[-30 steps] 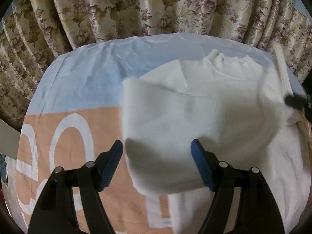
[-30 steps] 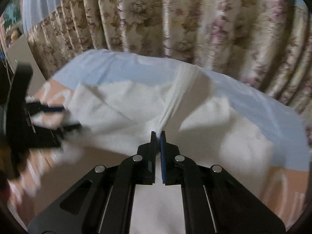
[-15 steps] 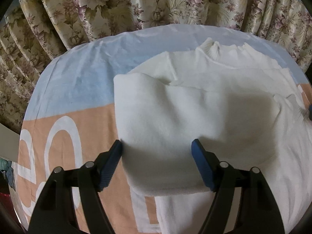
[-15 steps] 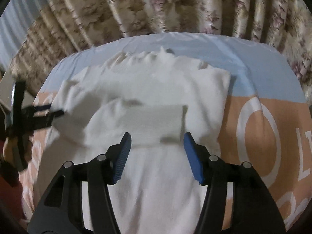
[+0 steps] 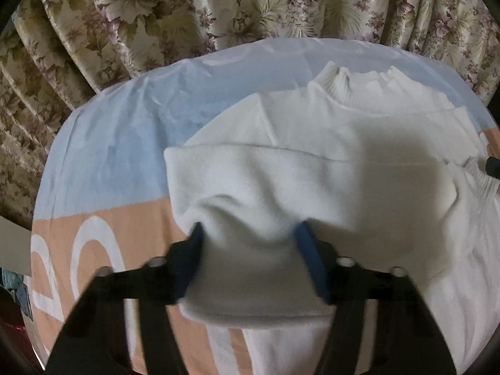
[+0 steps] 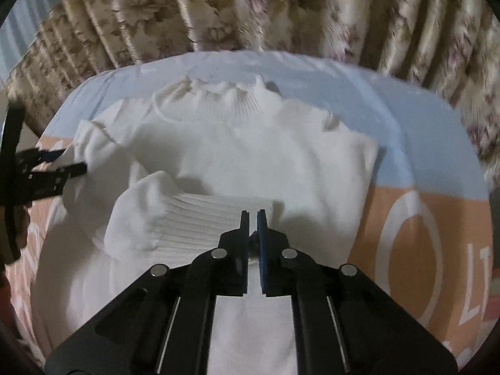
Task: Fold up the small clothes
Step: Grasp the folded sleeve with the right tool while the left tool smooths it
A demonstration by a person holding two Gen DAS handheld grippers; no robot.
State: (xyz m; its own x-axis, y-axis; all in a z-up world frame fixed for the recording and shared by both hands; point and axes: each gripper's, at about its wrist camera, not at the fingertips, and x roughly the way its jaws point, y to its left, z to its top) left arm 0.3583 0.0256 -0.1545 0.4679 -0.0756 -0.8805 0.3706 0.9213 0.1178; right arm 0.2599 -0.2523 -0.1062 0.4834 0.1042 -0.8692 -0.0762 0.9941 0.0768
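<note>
A white turtleneck sweater (image 6: 250,162) lies on the cloth, collar away from me; it also shows in the left wrist view (image 5: 359,131). Its left sleeve (image 5: 250,206) is folded across the body, and its ribbed cuff (image 6: 206,218) ends near the middle. My left gripper (image 5: 247,243) is open, its blue pads either side of a raised bunch of the sleeve. My right gripper (image 6: 253,218) is shut, empty as far as I can see, its tips just above the cuff's right end. The left gripper also shows at the left edge of the right wrist view (image 6: 62,162).
The sweater lies on a cloth of pale blue (image 5: 125,143) and peach (image 6: 406,218) with big white letters. Flowered curtains (image 5: 218,6) hang close behind the far edge.
My left gripper has moved forward onto the folded sleeve, which now bunches between its pads. My right gripper, open half a second ago after letting go of the sleeve, has shut above the cuff.
</note>
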